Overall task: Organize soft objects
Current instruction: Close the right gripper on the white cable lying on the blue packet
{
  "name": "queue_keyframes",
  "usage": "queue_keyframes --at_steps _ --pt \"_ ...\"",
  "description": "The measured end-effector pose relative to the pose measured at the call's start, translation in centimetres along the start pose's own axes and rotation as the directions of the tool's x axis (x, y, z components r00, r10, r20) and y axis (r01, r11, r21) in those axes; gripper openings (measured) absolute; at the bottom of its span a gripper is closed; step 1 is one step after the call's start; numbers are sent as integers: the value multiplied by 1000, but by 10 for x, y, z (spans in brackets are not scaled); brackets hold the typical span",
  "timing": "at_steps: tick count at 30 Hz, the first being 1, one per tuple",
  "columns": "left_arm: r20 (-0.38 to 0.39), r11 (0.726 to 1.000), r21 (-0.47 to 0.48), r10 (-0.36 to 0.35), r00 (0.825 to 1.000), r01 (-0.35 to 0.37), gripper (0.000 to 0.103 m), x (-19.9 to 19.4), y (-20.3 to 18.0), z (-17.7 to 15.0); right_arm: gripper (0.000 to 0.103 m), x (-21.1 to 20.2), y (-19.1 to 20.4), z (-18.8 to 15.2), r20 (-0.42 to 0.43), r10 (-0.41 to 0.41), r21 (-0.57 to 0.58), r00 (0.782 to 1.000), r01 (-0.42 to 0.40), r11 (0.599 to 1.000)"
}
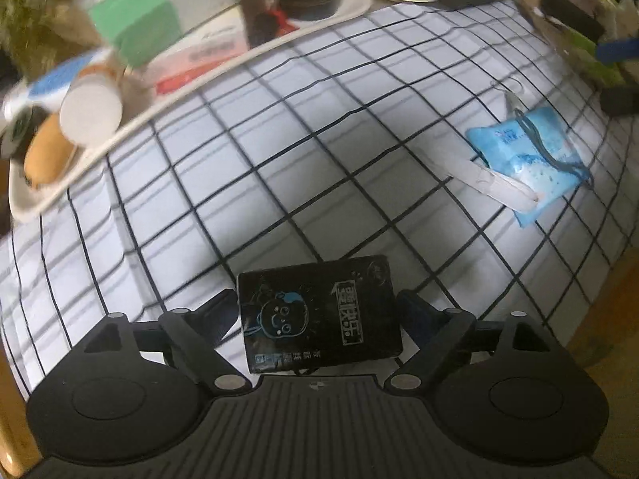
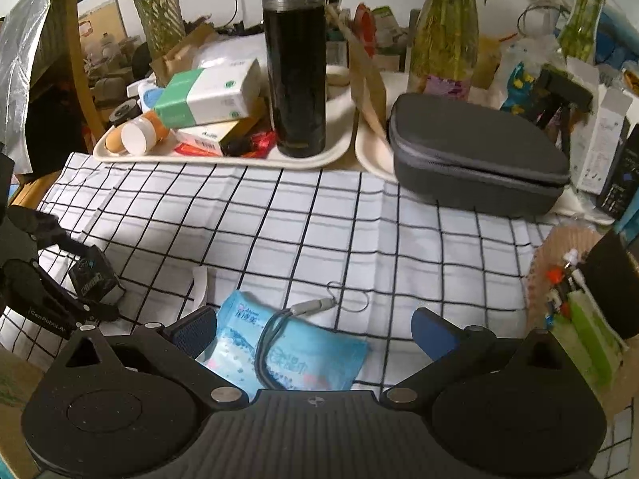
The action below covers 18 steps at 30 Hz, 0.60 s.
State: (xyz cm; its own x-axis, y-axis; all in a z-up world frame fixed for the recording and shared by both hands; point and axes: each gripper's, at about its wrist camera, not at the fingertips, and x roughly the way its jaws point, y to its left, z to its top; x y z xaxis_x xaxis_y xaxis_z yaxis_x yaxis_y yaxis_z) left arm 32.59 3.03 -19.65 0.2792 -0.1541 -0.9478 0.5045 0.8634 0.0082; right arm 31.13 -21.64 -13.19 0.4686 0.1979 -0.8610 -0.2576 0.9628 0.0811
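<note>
Lying between the spread fingers of the left claw (image 1: 317, 311), a black rectangular tissue pack with a blue cartoon face (image 1: 319, 313) rests flat on the white cloth with black grid lines (image 1: 279, 159) near the desk's front edge; the jaws stand wide, and it is hard to tell whether their pads touch the pack's sides. The right claw (image 2: 315, 329) is also wide open, holding nothing, its blue-padded fingers straddling a light blue soft wipes pack (image 2: 287, 351) that lies on the cloth with a grey cord (image 2: 267, 339) looped across it. Farther back, along the desk's far edge, a cream tray (image 2: 223, 157) carries a tall black flask (image 2: 295, 60) and a green-and-white box (image 2: 207, 94), and a grey zipped case (image 2: 475, 155) sits on a second tray.
</note>
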Motion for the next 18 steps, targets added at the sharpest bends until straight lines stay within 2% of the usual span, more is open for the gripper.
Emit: queue_keyframes --at_steps 2,5,9,12,17,18 --pt "0 999 -44 12 1000 -12 84 0 7 0 103 8 4 -1 -20 15 -23 1000 -16 1000" --pt "15 998 -66 25 1000 -24 73 -4 14 -2 98 21 10 -2 -61 42 -69 997 -46 997" --pt "26 997 -72 20 999 -18 70 -5 15 -4 77 39 20 -6 -107 64 -160 992 -80 984" --pt "29 997 -69 19 999 -17 70 -6 17 -6 62 44 19 -6 -112 86 -162 990 -104 981" --pt "29 997 -77 16 999 -14 70 -7 17 -5 47 53 20 -6 -131 91 -186 987 -115 976" --pt "29 997 -80 17 999 -15 70 -7 16 -5 37 56 22 -6 -141 76 -199 987 -103 975"
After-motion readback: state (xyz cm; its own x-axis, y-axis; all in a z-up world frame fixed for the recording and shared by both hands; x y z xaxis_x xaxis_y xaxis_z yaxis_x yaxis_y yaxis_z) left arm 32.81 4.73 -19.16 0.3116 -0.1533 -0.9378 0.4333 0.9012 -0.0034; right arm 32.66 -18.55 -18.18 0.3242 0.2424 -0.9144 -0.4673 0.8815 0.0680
